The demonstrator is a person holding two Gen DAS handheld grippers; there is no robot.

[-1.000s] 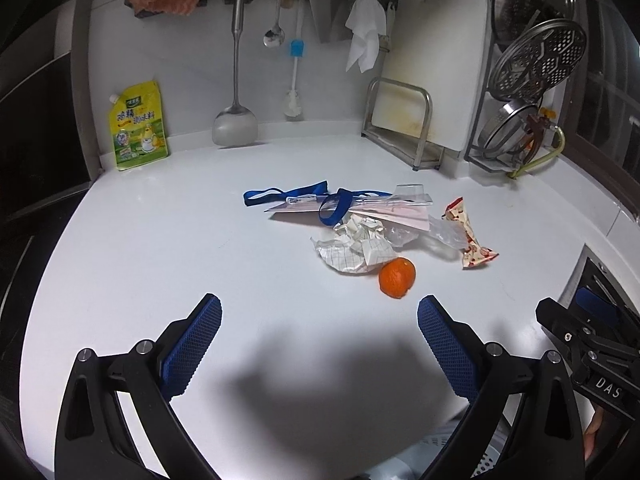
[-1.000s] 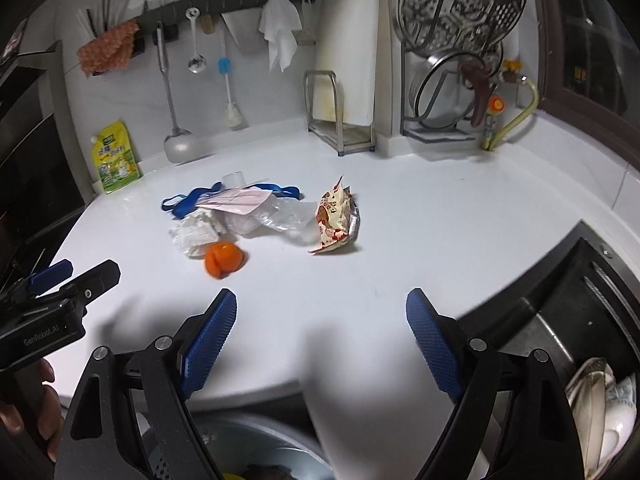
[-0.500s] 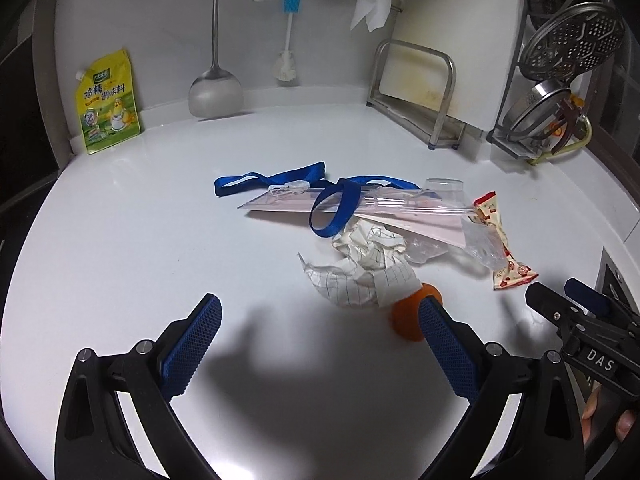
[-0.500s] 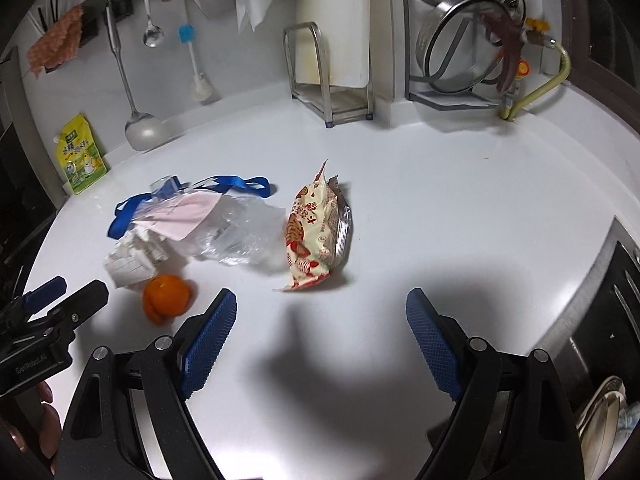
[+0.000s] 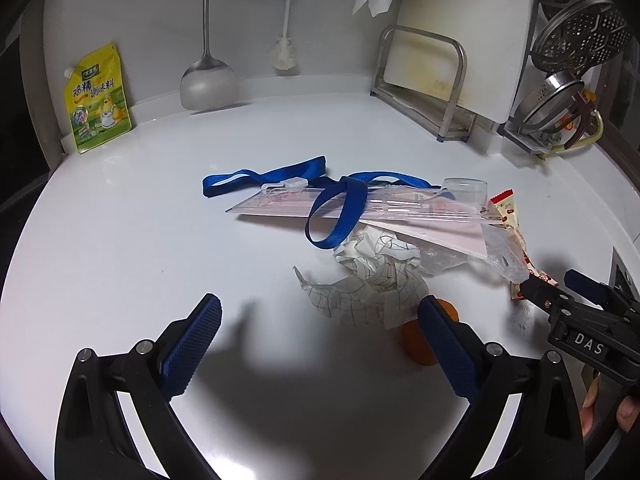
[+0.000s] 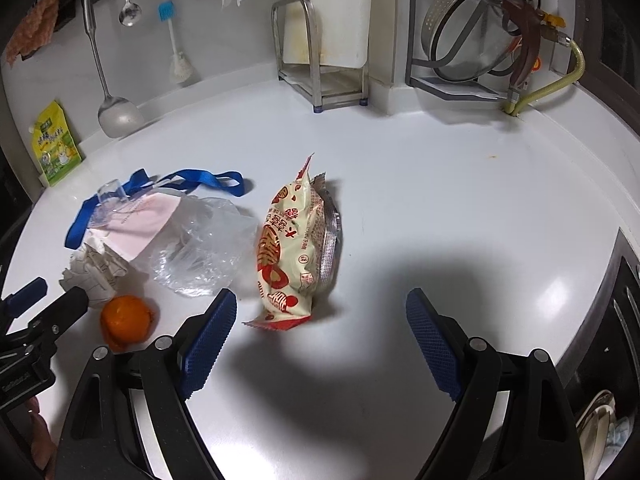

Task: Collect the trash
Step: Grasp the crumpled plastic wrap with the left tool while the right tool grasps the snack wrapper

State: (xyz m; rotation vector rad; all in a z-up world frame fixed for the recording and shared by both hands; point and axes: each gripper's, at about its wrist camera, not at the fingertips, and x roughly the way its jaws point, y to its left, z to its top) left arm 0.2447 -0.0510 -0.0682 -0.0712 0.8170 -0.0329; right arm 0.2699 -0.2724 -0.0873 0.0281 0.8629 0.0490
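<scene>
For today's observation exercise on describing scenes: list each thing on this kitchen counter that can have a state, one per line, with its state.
Left gripper: open, empty.
Right gripper: open, empty.
Snack wrapper: torn open, lying flat.
Grid paper: crumpled.
Clear plastic bag: crumpled, empty-looking.
Orange peel: lying beside the paper.
Blue lanyard: loosely looped.
Seasoning pouch: upright, capped.

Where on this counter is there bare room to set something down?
Bare: the left stretch between the yellow pouch and the blue lanyard, and the right stretch past the snack wrapper toward the metal rack. Crowded: the middle, around the crumpled paper, plastic bag and orange.
</scene>
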